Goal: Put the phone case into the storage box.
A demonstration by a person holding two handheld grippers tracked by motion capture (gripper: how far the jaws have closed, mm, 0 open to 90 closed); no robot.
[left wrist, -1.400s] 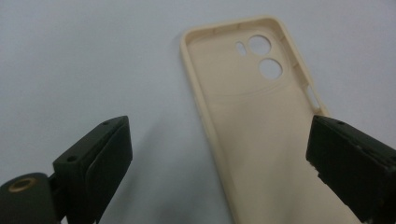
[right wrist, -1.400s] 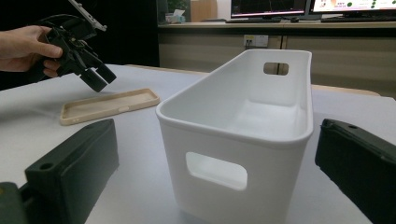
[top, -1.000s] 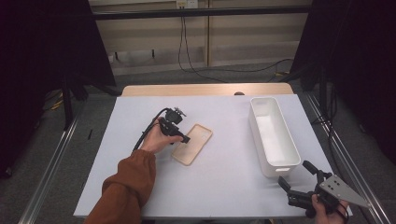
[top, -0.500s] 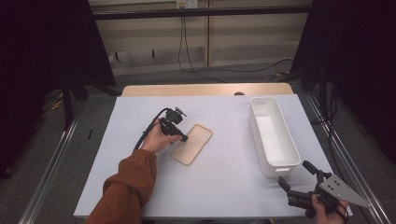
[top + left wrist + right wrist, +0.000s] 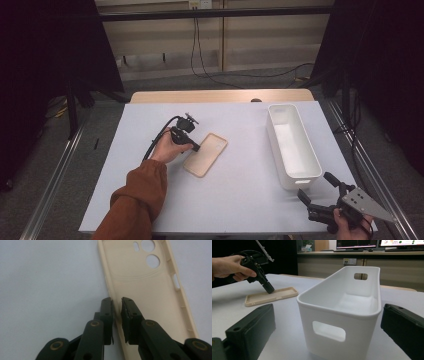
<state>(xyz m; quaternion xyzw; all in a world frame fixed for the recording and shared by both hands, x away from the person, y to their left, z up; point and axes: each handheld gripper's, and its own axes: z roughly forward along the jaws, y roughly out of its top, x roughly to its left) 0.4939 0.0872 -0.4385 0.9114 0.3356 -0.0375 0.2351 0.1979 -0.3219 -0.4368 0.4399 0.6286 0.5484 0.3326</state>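
Closing on the rim of the beige phone case, the left gripper has its jaws nearly together astride that edge. The case lies flat mid-table, well left of the white bin. The right gripper hangs wide open, holding nothing, near the bin's end.

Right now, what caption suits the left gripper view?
Left gripper closing on the side wall of a beige phone case.

left gripper jaws just closing, phone case rim between them
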